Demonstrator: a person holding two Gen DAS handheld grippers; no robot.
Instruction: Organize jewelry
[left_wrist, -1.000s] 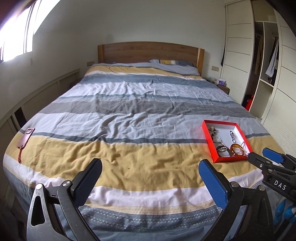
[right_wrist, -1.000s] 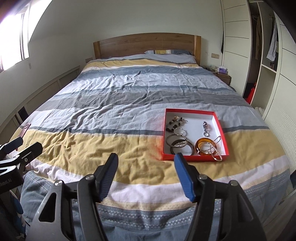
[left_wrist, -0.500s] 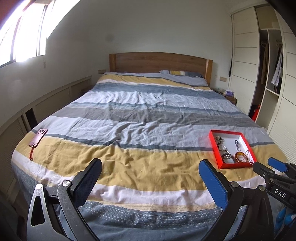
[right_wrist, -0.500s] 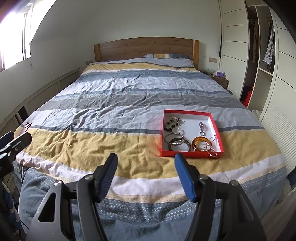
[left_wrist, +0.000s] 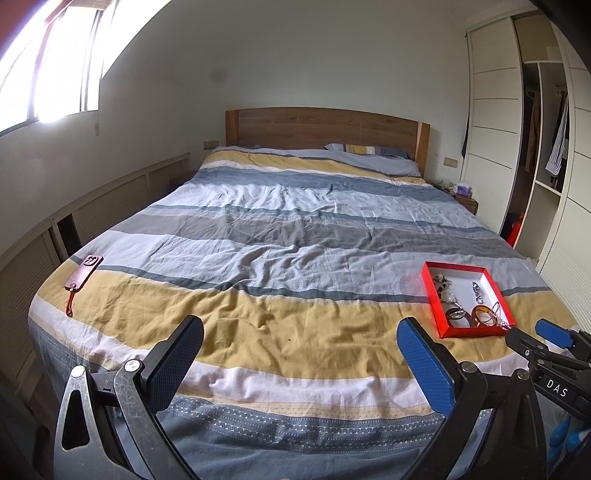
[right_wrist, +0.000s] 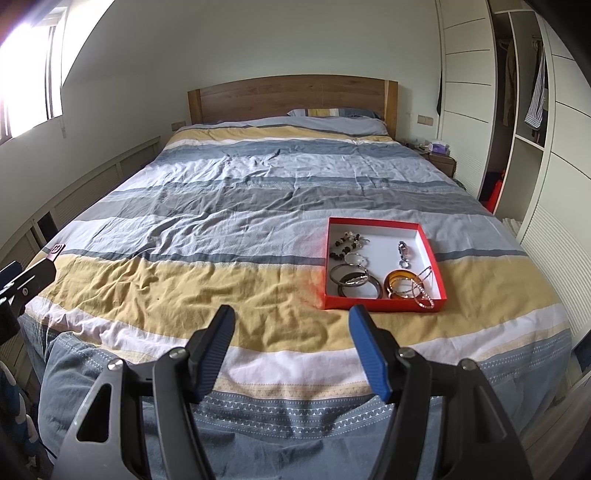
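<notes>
A red tray (right_wrist: 430, 245) with a white floor lies on the striped bedspread near the bed's foot, right of centre. Inside it are a bead bracelet (right_wrist: 347, 242), a small pendant (right_wrist: 403, 253), metal bangles (right_wrist: 354, 282) and an amber bangle (right_wrist: 400, 282). The same tray (left_wrist: 430, 291) shows at the right of the left wrist view. My right gripper (right_wrist: 291, 325) hangs open and empty over the bed's foot, short of the tray. My left gripper (left_wrist: 301, 339) stands open wide and empty over the yellow stripe, left of the tray. The right gripper's tip (left_wrist: 546, 334) shows beside the tray.
A brown phone case with a strap (left_wrist: 83, 273) lies at the bed's left edge. A low panelled wall runs along the left. An open wardrobe (right_wrist: 524, 92) with hanging clothes stands on the right, and a nightstand (right_wrist: 439, 157) by the headboard.
The left wrist view has drawn back and tilted up, so the bed and tray look smaller and lower. The right gripper has barely moved. Both stay open.
</notes>
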